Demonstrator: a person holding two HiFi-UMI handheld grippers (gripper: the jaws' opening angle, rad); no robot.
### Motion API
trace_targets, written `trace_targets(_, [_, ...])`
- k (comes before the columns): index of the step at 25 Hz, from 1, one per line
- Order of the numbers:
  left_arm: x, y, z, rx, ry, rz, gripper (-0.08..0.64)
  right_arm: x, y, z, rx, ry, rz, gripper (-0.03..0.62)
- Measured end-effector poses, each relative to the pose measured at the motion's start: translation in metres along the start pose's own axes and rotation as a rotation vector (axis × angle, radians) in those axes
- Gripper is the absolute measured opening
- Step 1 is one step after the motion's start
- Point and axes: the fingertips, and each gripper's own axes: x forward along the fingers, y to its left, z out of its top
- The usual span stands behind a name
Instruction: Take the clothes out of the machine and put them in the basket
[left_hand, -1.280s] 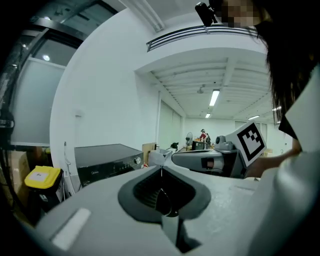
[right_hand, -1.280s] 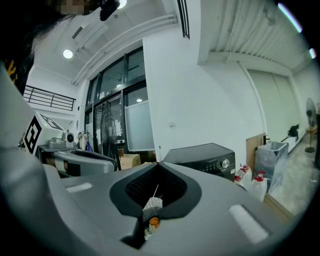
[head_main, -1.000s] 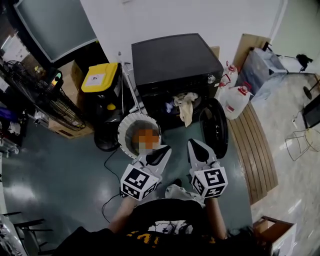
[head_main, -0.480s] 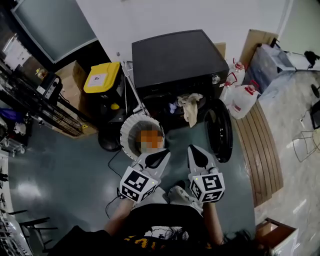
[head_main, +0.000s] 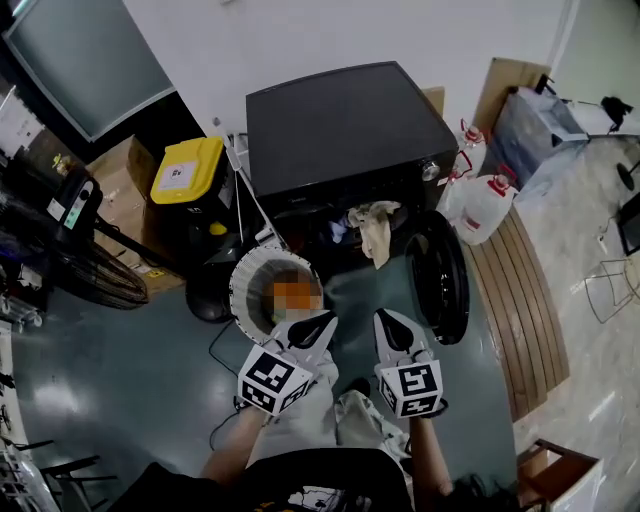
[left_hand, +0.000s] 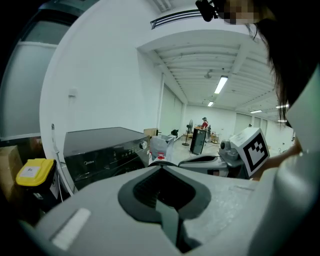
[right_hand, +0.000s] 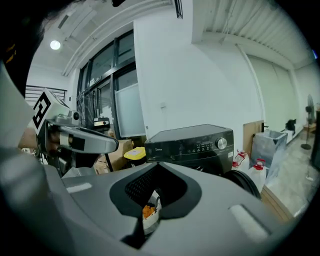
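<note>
The black washing machine (head_main: 345, 130) stands against the white wall with its round door (head_main: 440, 275) swung open to the right. Pale clothes (head_main: 375, 225) spill from its opening. A white round basket (head_main: 250, 285) with something orange inside sits on the floor to the left of the door. My left gripper (head_main: 318, 322) hovers at the basket's near rim, shut and empty. My right gripper (head_main: 388, 322) hangs beside it, short of the door, also shut and empty. The machine shows ahead in the left gripper view (left_hand: 100, 150) and in the right gripper view (right_hand: 195, 142).
A black bin with a yellow lid (head_main: 185, 170) and cardboard boxes (head_main: 115, 165) stand left of the machine. White jugs with red caps (head_main: 480, 205) and a wooden slatted panel (head_main: 525, 290) are on the right. A cable (head_main: 215, 340) lies on the floor by the basket.
Both grippers have sunk lower and edged slightly toward the machine. Their jaws stay shut, and the clothes and basket have not moved.
</note>
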Motion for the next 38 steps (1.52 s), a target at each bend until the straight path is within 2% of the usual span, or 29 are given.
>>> trace_targets(5, [0.035, 0.043, -0.015, 0.025, 0.028, -0.015, 0.0, 0.048, -0.029, -0.015, -0.018, 0.009, -0.04, 0.018])
trace_targets(8, [0.048, 0.062, -0.021, 0.026, 0.042, -0.057, 0.0, 0.076, -0.044, -0.024, -0.004, 0.005, -0.069, 0.023])
trace_targets(12, [0.066, 0.084, -0.039, 0.085, 0.082, -0.104, 0.0, 0.114, -0.061, -0.042, 0.029, 0.0, -0.103, 0.035])
trace_targets(18, [0.109, 0.103, -0.075, 0.134, 0.095, -0.179, 0.0, 0.174, -0.093, -0.087, 0.046, 0.01, -0.123, 0.046])
trace_targets(23, [0.139, 0.118, -0.108, 0.14, 0.11, -0.18, 0.0, 0.22, -0.122, -0.131, 0.047, 0.036, -0.154, 0.061])
trace_targets(30, [0.182, 0.147, -0.151, 0.16, 0.134, -0.178, 0.005, 0.278, -0.158, -0.19, 0.055, 0.073, -0.155, 0.092])
trace_targets(38, [0.229, 0.179, -0.187, 0.165, 0.146, -0.182, 0.026, 0.339, -0.2, -0.247, 0.009, 0.138, -0.168, 0.132])
